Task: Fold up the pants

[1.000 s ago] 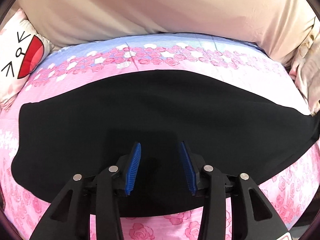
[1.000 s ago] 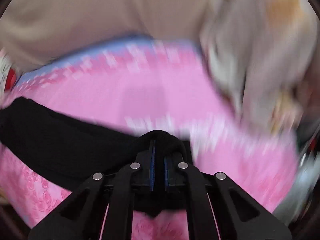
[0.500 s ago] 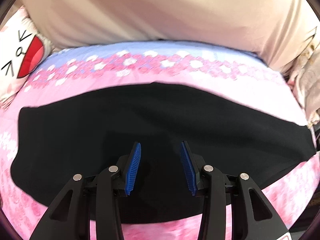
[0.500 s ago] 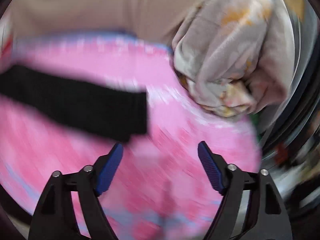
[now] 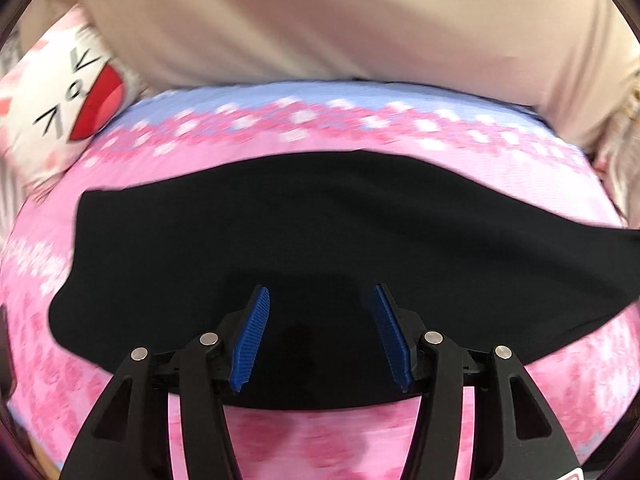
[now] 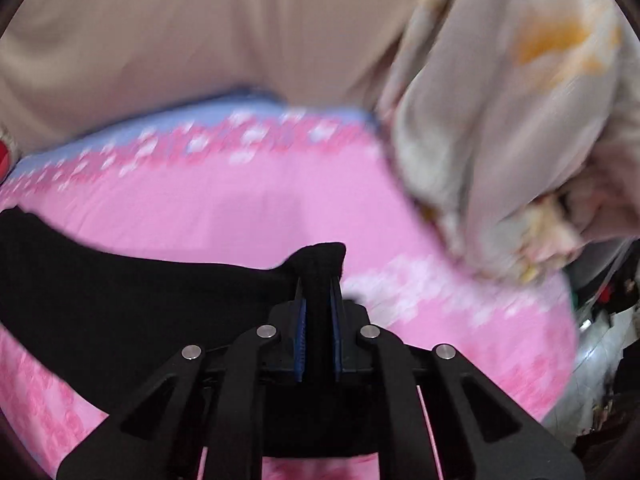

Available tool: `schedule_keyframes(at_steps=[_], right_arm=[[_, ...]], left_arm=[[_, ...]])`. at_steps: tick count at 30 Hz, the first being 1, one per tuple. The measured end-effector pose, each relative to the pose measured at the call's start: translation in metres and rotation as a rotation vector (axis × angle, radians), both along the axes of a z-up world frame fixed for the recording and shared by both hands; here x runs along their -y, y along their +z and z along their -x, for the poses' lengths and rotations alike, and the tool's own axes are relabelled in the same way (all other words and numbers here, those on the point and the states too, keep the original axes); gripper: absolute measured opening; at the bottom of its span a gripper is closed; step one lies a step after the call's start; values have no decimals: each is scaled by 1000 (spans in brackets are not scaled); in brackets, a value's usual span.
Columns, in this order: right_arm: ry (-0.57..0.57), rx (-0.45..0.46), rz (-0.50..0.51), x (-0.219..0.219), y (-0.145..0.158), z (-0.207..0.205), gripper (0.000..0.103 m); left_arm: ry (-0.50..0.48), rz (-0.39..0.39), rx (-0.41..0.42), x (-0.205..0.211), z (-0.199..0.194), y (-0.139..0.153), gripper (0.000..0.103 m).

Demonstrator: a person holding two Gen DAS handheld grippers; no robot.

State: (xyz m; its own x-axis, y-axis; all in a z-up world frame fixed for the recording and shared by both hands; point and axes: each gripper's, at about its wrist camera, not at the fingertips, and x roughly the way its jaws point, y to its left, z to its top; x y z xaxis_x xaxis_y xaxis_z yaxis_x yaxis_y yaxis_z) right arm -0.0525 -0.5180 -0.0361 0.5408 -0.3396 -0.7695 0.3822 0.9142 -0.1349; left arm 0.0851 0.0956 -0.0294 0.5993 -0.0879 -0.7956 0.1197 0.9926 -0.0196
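Black pants (image 5: 320, 220) lie flat across the pink floral bed sheet (image 5: 320, 120), stretching from left to right in the left wrist view. My left gripper (image 5: 320, 290) hovers over their near edge with its jaws apart and opening; nothing is pinched between the blue pads (image 5: 252, 336). In the right wrist view the pants (image 6: 120, 292) run in from the left, and their end bunches up between the fingers. My right gripper (image 6: 318, 280) is closing, with its pads pressed on that bunched black fabric.
A white cushion with a cartoon face (image 5: 68, 108) sits at the bed's far left. A beige padded backrest (image 5: 320, 20) runs along the far side. A crumpled pale floral blanket (image 6: 500, 140) is heaped at the far right, and clutter (image 6: 608, 320) lies beyond the bed's right edge.
The left jaws have spread wider and the view has shifted slightly over the pants. The right gripper let go, stood wide open off the pants, then came down and shut on their end again.
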Motion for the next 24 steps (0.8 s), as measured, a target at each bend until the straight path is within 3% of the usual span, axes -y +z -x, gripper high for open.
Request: schedule_keyframes(at_steps=[2,5,7,9,11,13,15,16,18,21,24], right_arm=[[-35,-124,-41,12,-39,-2,21],[-104,-2,-2,4,-25,17,38],[-159,91,14,-11,1,29,38],[-128,133,15,-33,19,31,40],[22,141,15,-88,33,19,40],[164,113,40,-138,36,5,41],[350,81,61,-215,28,-17,60],[435,72,67,-250,23,-27,62],[587,59,72,-311,14,-42,62],[816,46,34,-402,4,-72,62],[942,55,21,-462,-2,-95,62]], left_arm=[[36,-23,-22,-16,-3,-11,52],[108,-55,-60,-42,-5,-28,52],[130,-53,-79,-58,-6,-35,52],[132,-54,-75,-69,-4,-36,53],[139,-52,-73,-78,-2,-34,53],[163,-1,-65,-94,4,-27,53],[210,40,-42,-119,13,-17,53],[231,61,-31,-132,18,-14,53],[290,121,-18,-162,32,-8,59],[366,162,6,-204,55,-5,60],[388,282,-35,-235,68,-17,60]])
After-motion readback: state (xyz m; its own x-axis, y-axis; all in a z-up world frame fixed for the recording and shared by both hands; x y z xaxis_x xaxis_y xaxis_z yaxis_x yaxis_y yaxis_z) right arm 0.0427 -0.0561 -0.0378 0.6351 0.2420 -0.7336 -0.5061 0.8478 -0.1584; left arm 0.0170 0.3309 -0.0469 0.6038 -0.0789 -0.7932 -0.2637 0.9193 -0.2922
